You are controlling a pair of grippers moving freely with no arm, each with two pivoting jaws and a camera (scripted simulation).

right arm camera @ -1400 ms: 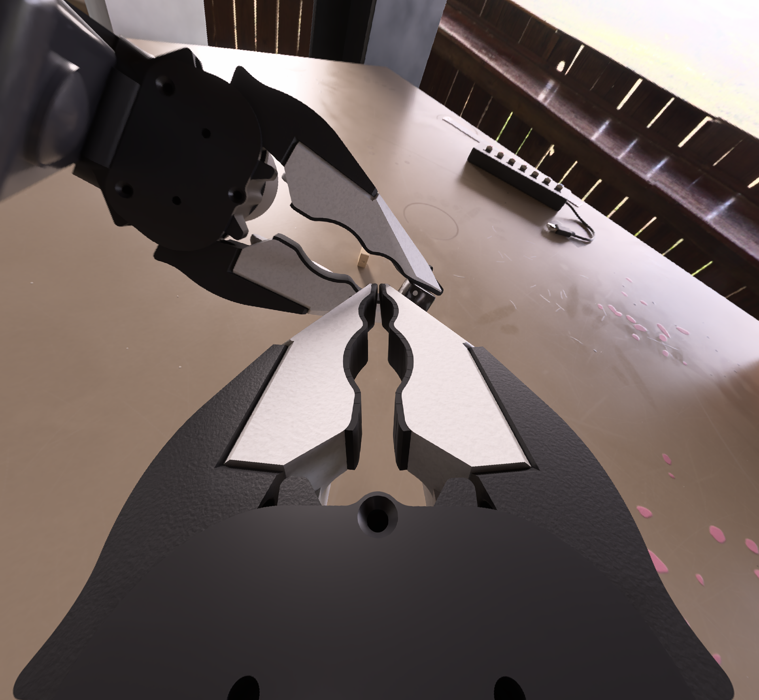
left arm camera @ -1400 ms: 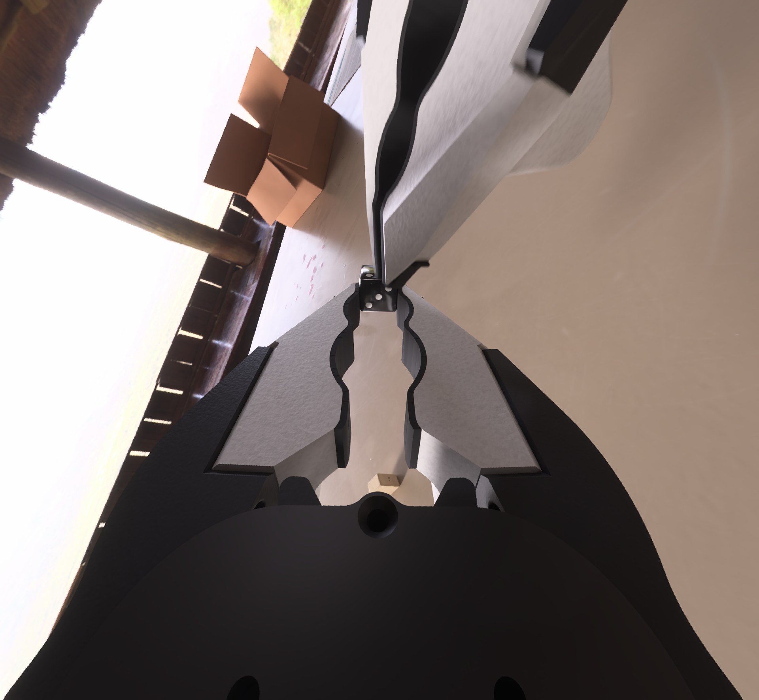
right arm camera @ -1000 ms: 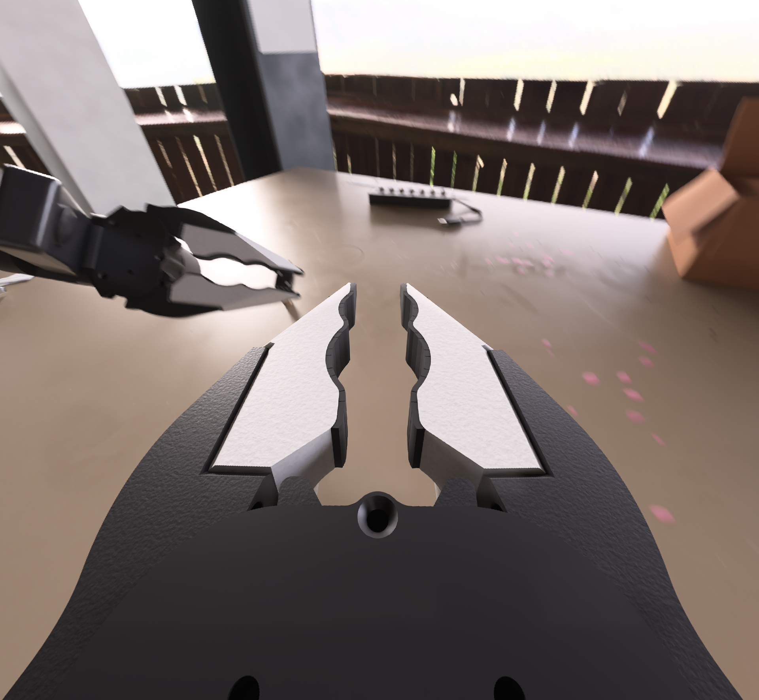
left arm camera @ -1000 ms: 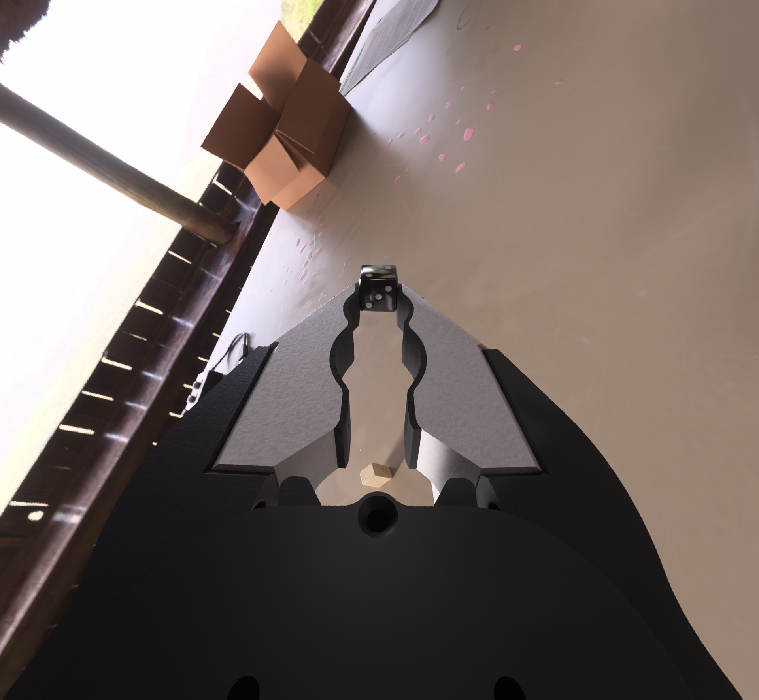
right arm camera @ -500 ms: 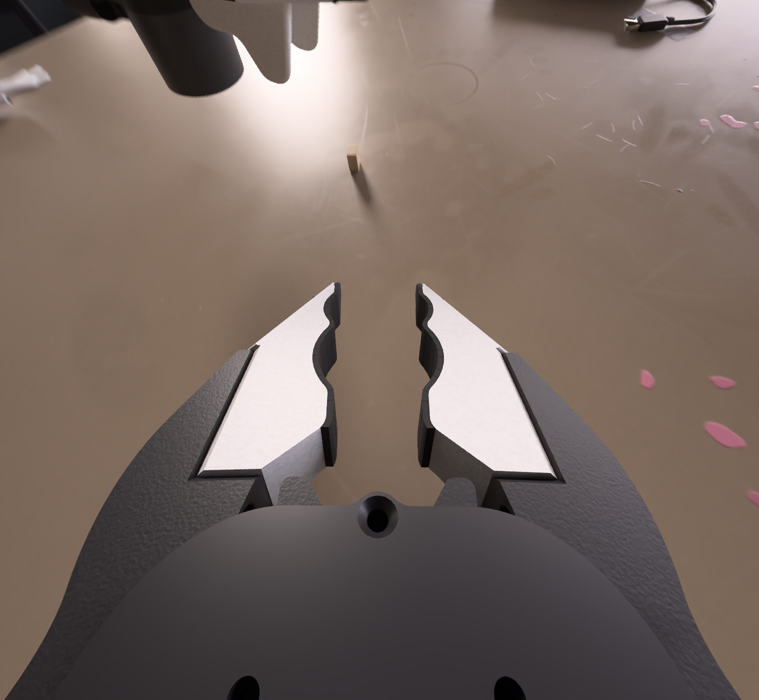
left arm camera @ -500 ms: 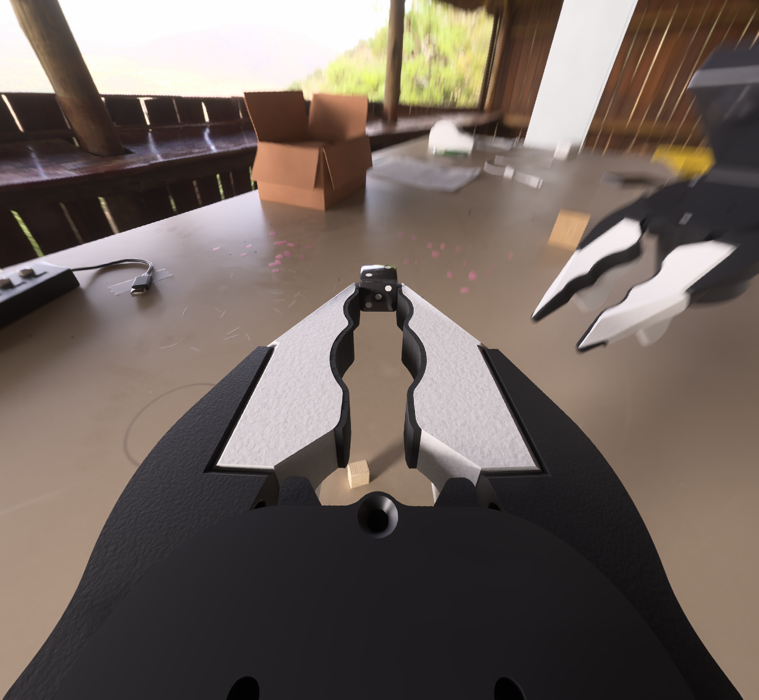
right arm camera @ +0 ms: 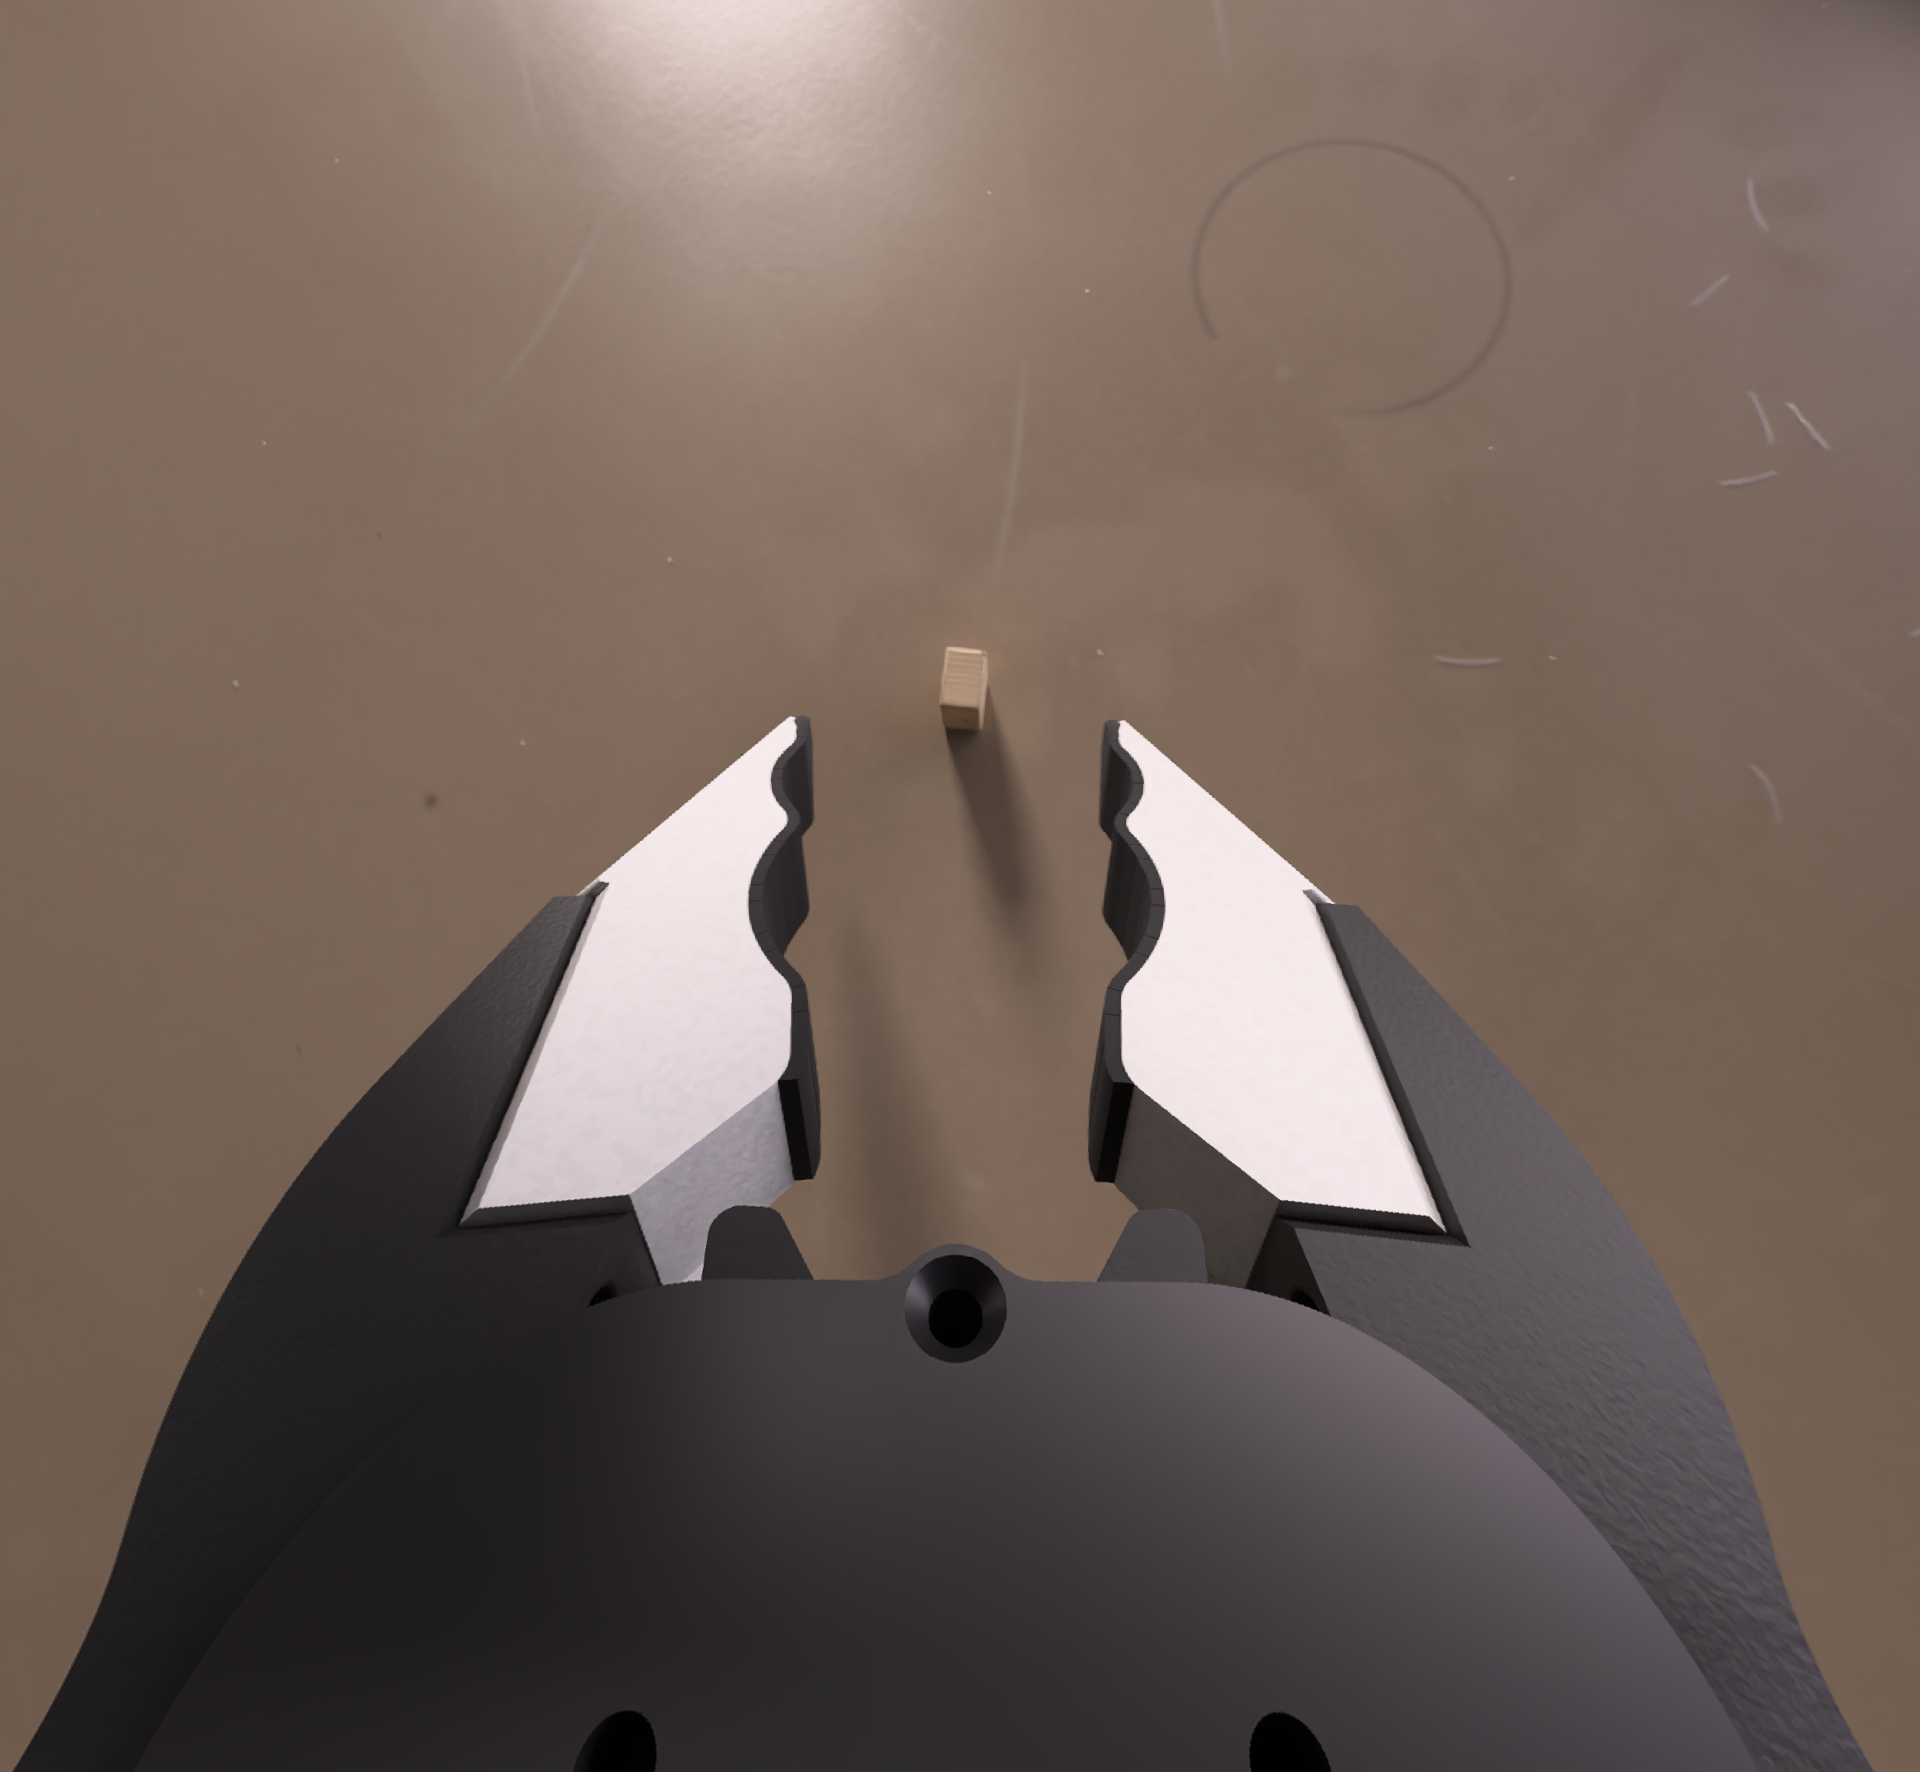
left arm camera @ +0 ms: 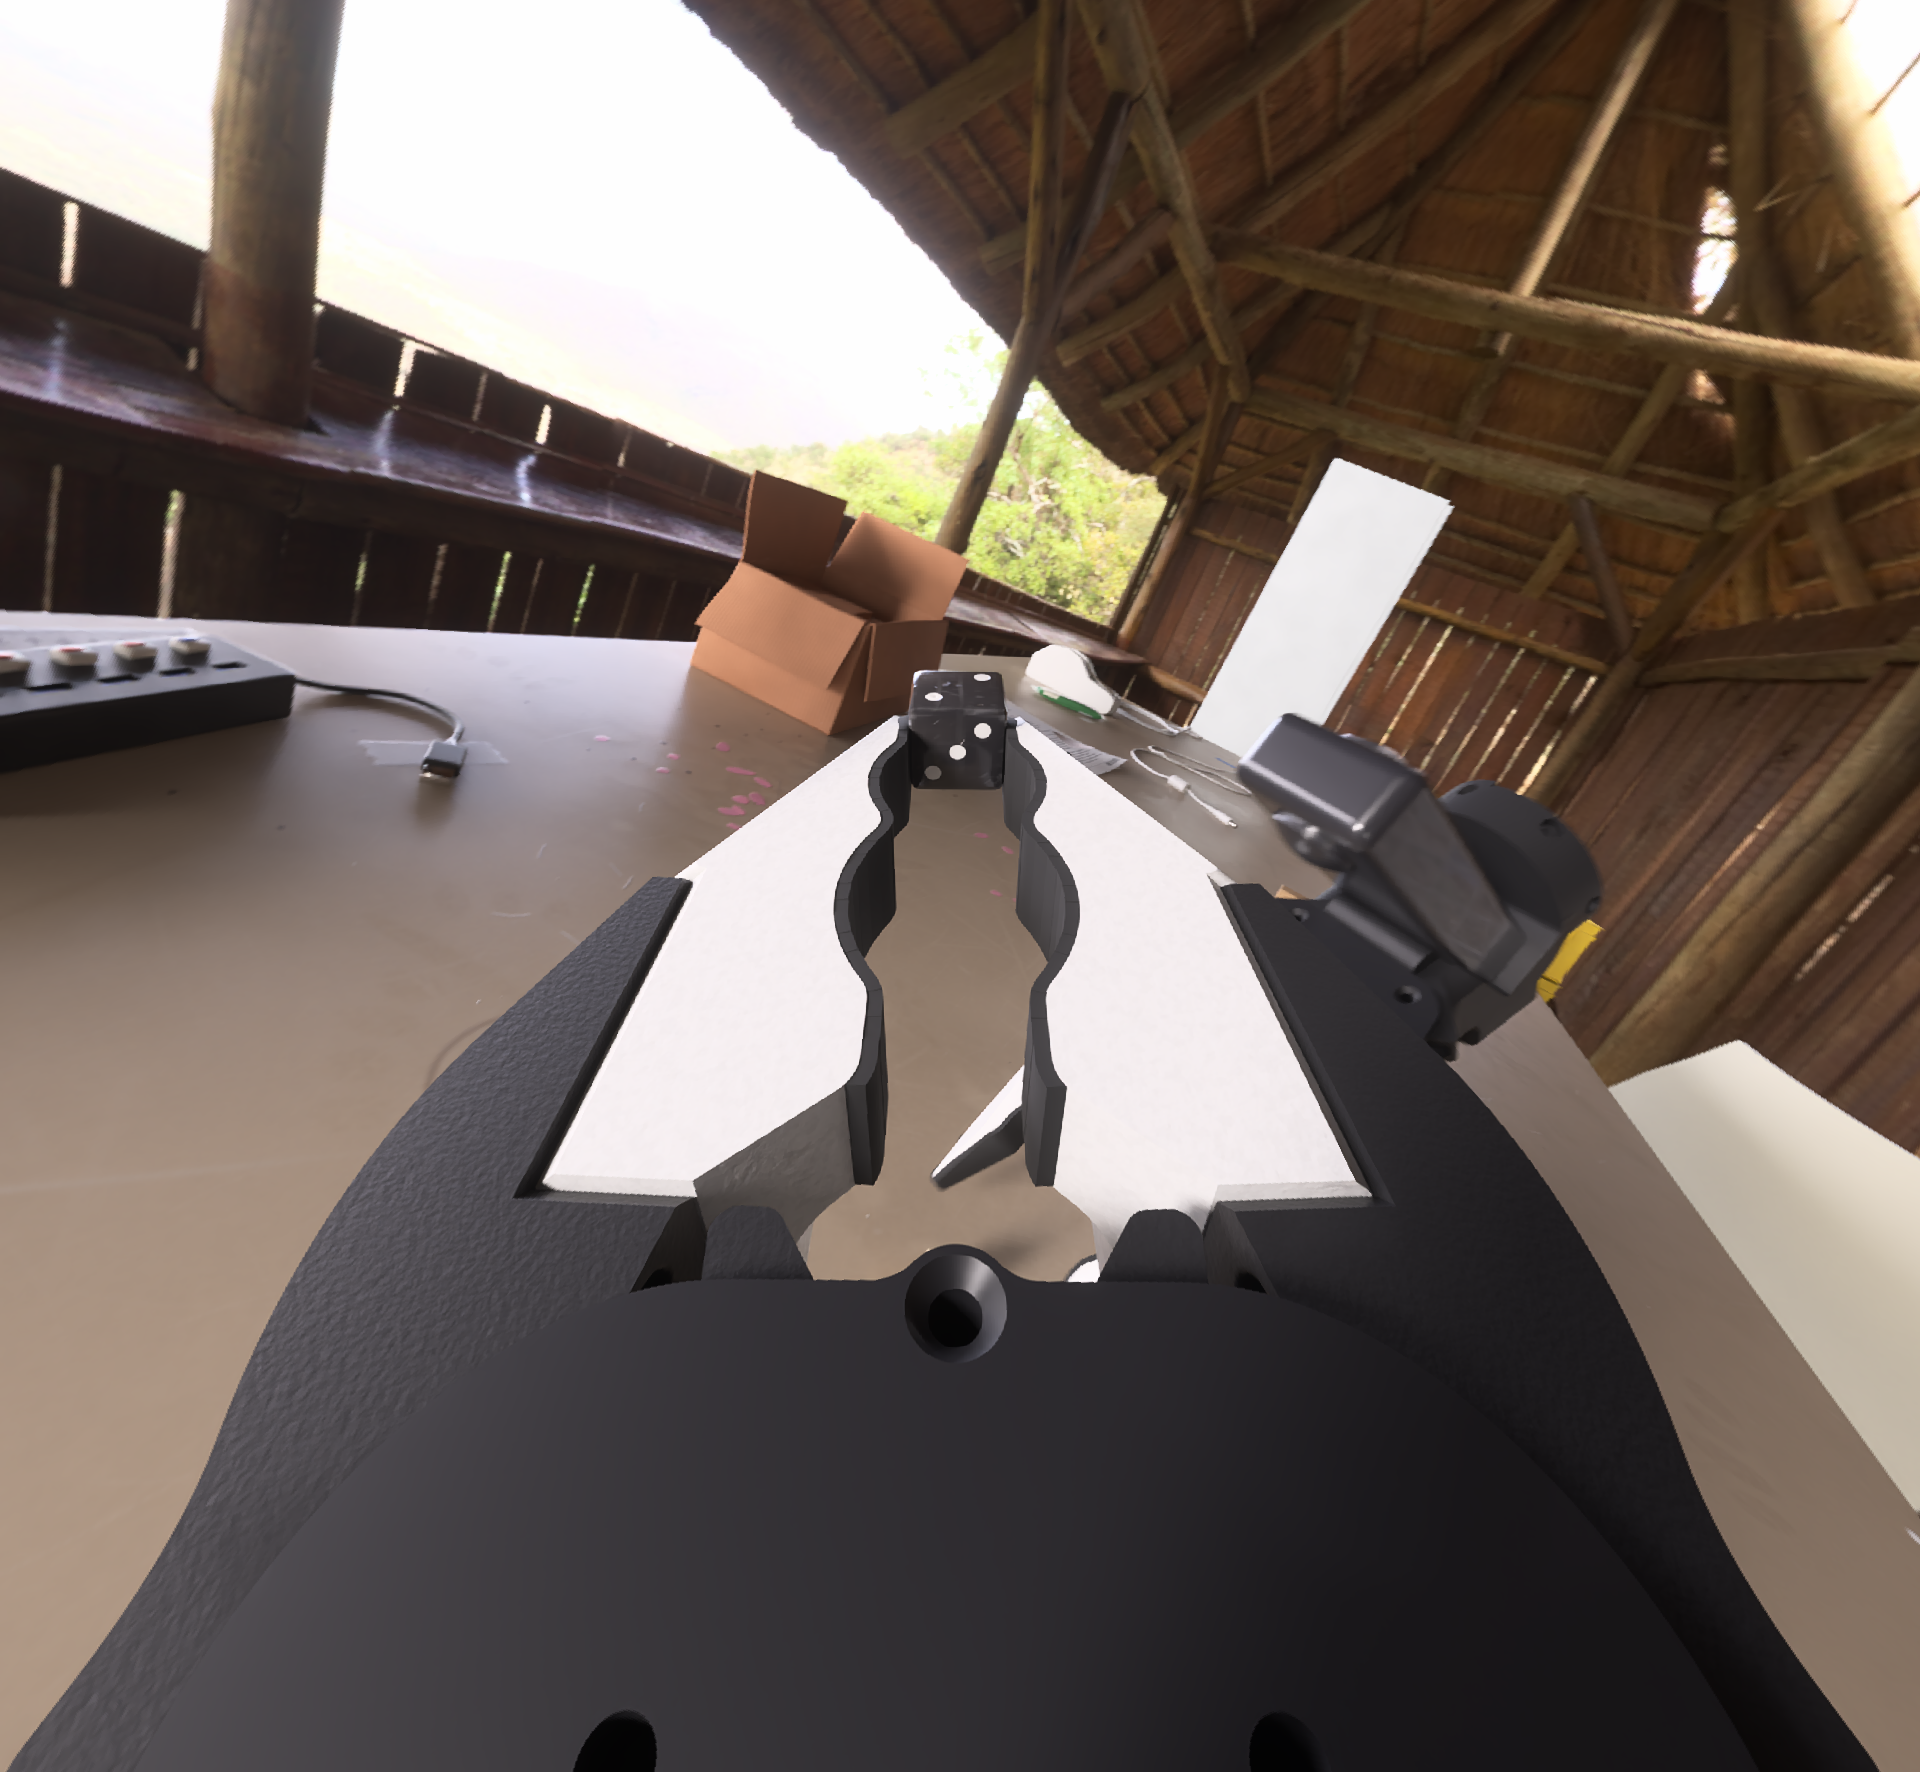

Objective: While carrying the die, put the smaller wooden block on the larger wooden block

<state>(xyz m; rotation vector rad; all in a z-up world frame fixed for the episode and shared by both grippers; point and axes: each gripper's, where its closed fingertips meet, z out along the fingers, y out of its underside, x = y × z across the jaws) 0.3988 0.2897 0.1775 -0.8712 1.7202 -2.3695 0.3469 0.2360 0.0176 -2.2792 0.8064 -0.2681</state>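
Observation:
My left gripper [left arm camera: 957,737] is shut on a black die with white pips [left arm camera: 956,725] and holds it at its fingertips, above the brown table [left arm camera: 312,943]. My right gripper [right arm camera: 956,735] is open and points down at the table. The smaller wooden block [right arm camera: 964,701], a tiny pale cube, stands on the table just past its fingertips and in line with the gap between them. The right gripper's dark body [left arm camera: 1434,881] also shows close by in the left wrist view, and one of its white fingertips [left arm camera: 982,1140] shows below my left fingers. The larger wooden block is not clearly in view.
An open cardboard box [left arm camera: 842,621] stands at the table's far edge. A black power strip [left arm camera: 125,688] and a cable plug [left arm camera: 442,758] lie at the left. A white board [left arm camera: 1320,610] leans at the back right. A faint ring mark [right arm camera: 1351,278] is on the table.
The right gripper has come down close to the small block and opened wider. The left gripper, still holding the die, has tilted up, and the right gripper now sits low at its right.

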